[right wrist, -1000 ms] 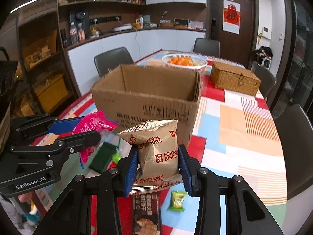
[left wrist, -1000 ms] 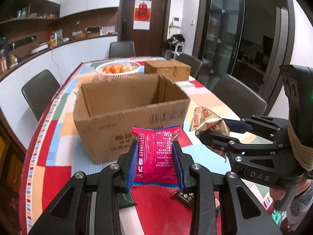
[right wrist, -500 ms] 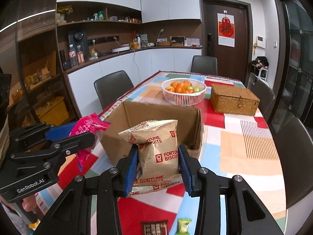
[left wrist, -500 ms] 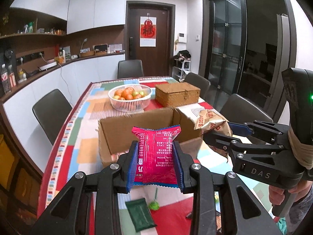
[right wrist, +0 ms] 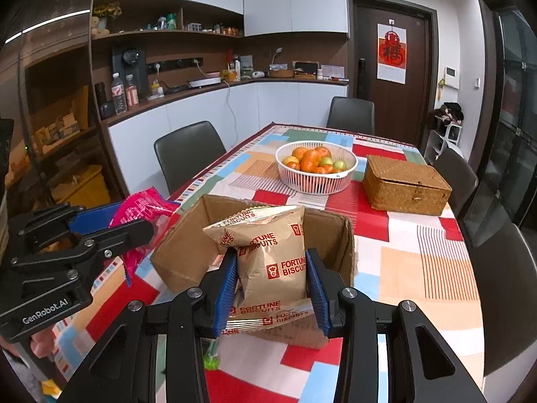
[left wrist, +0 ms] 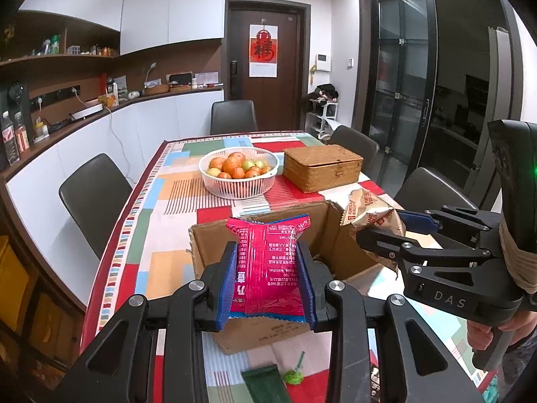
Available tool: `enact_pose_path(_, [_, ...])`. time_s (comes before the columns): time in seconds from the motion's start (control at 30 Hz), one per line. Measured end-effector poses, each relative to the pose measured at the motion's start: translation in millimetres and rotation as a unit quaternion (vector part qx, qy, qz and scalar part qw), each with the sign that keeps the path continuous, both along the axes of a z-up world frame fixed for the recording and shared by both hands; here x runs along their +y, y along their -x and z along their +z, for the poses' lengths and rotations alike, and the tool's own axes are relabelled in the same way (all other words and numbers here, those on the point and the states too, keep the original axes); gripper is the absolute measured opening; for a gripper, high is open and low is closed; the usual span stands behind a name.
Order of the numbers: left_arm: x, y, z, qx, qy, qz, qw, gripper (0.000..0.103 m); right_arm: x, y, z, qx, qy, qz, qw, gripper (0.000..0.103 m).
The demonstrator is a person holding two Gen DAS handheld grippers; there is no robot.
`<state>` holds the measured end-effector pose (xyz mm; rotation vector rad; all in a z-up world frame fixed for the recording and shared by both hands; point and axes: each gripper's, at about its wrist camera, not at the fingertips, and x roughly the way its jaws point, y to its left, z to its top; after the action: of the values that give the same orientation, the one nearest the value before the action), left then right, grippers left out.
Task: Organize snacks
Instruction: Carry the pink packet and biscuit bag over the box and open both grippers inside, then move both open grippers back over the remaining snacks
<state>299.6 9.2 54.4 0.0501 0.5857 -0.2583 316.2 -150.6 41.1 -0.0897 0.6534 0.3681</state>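
Note:
My left gripper [left wrist: 267, 282] is shut on a pink snack packet [left wrist: 268, 268] and holds it above the near edge of an open cardboard box [left wrist: 214, 252]. My right gripper [right wrist: 272, 288] is shut on a tan Fortune Biscuits bag [right wrist: 268, 262], also raised over the box [right wrist: 181, 255]. In the left wrist view the right gripper [left wrist: 396, 231] with its bag [left wrist: 369, 211] hangs over the box's right side. In the right wrist view the left gripper [right wrist: 134, 221] with the pink packet [right wrist: 141, 206] is left of the box.
A white basket of fruit [left wrist: 239, 171] and a wicker box [left wrist: 322, 166] stand further back on the patchwork tablecloth [left wrist: 174, 194]. A green packet [left wrist: 265, 383] and a small green sweet [left wrist: 292, 376] lie in front of the box. Dark chairs surround the table.
Both grippers have risen with their snacks: the box was seen side-on at first and now its open top is seen from above. Both snacks stay gripped.

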Motion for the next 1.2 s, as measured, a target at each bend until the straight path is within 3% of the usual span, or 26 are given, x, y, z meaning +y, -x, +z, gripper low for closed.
enact_pose_path(0.67, [7.8,-73.4,-35.6,0.053,0.005,-0.006,0.9986,0.034,12.9,-72.9,-32.7,0.050,0.002,0.002,0.999,0.041])
enact_pose_path(0.73, [6.8,-77.6,-37.5,0.053,-0.003,0.000,0.9986,0.042,14.1,-77.8,-35.2,0.053,0.005,0.000,0.999,0.042])
enact_pose_path(0.83, [7.5,-72.8,-36.9,0.047,-0.005,0.005,0.9989,0.046,14.1,-83.4,-38.6,0.059,0.015,-0.011,0.998,0.056])
enact_pose_path(1.2, [1.1,-3.1,-21.9,0.010,-0.012,-0.002,0.9999,0.053,9.6,-30.7,-22.1,0.018,0.012,-0.009,1.000,0.056])
